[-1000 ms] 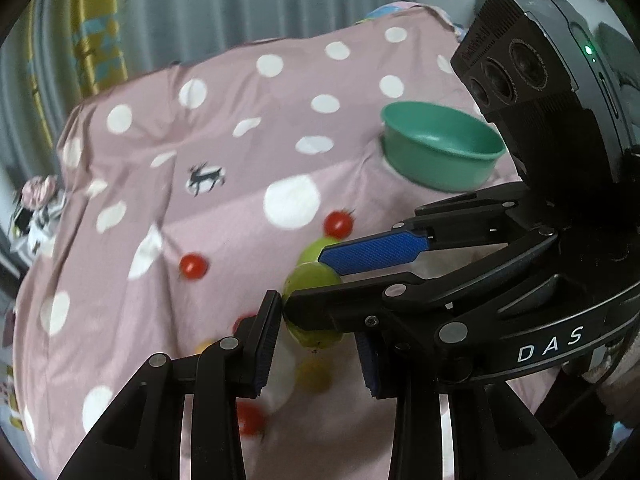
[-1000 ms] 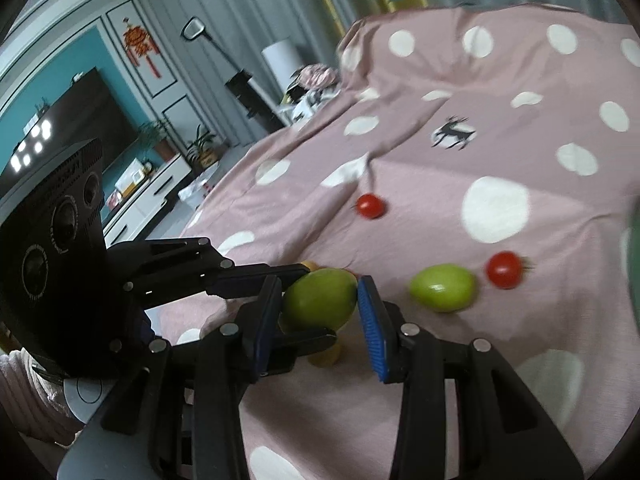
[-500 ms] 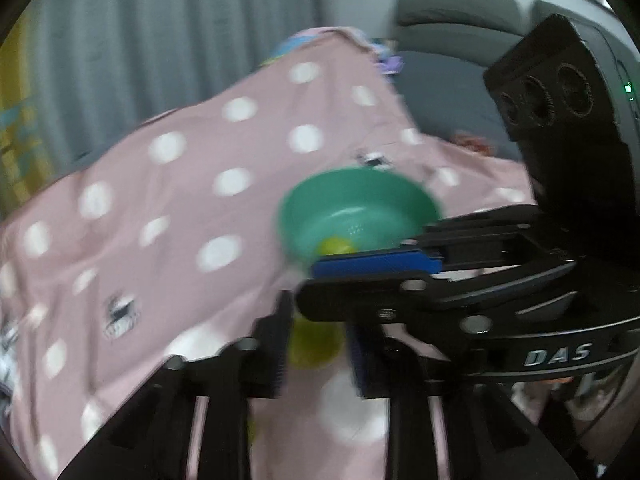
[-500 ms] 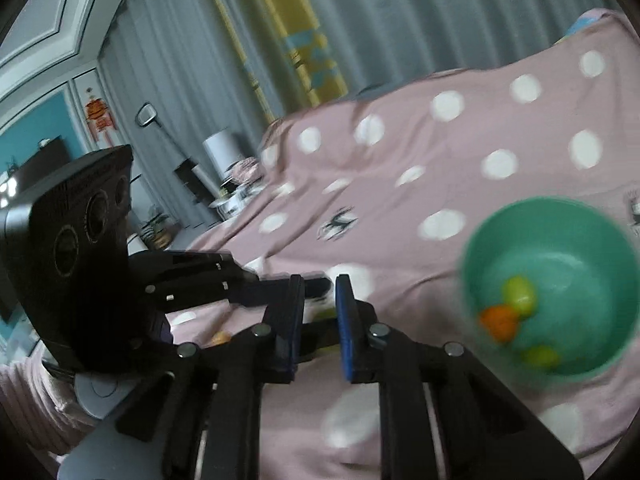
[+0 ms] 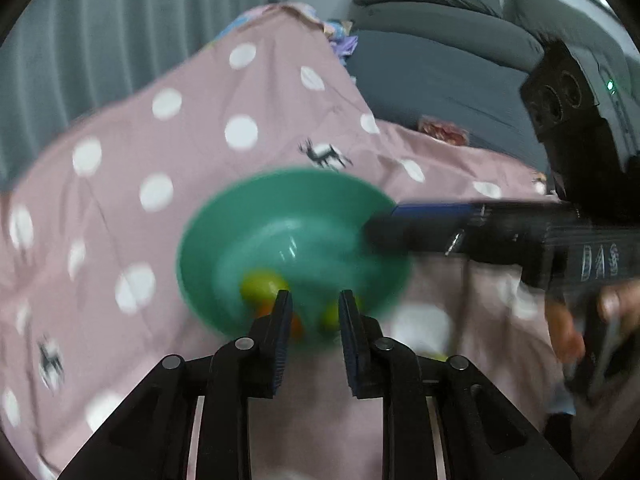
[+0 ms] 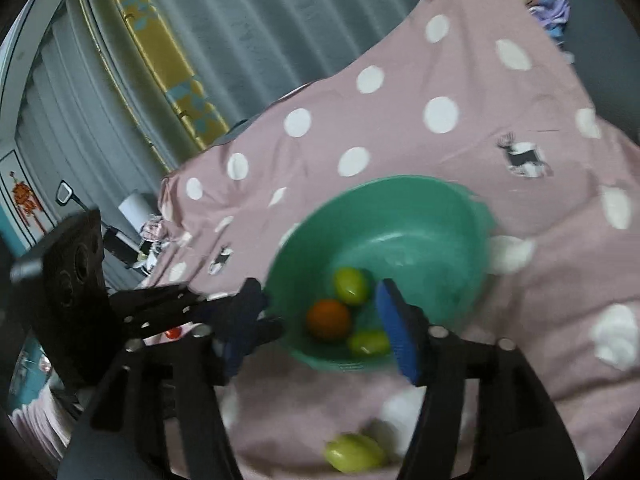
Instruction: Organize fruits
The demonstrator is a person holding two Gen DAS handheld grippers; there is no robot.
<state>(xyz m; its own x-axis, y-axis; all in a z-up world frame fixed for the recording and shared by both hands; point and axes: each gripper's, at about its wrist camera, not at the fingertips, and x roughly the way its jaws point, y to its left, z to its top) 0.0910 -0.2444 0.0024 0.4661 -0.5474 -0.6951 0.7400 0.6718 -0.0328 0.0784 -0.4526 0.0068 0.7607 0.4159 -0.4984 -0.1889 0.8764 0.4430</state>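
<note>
Left wrist view: left gripper (image 5: 313, 309) stands apart, empty, low centre, over the near rim of the bowl (image 5: 208, 216); fruits sit blurred behind its tips.

Right wrist view: right gripper (image 6: 320, 320) spread wide, empty. Bowl holds an orange (image 6: 329, 319) and two green fruits. One green fruit (image 6: 354, 456) lies outside on the cloth (image 6: 400, 92), bottom centre.

Risk: it rolls off, or a finger tips the rim.

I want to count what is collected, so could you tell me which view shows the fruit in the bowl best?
The right wrist view: inside the bowl two green fruits and one orange show unobstructed. The left wrist view is blurrier, and its fingers partly cover them.
</note>
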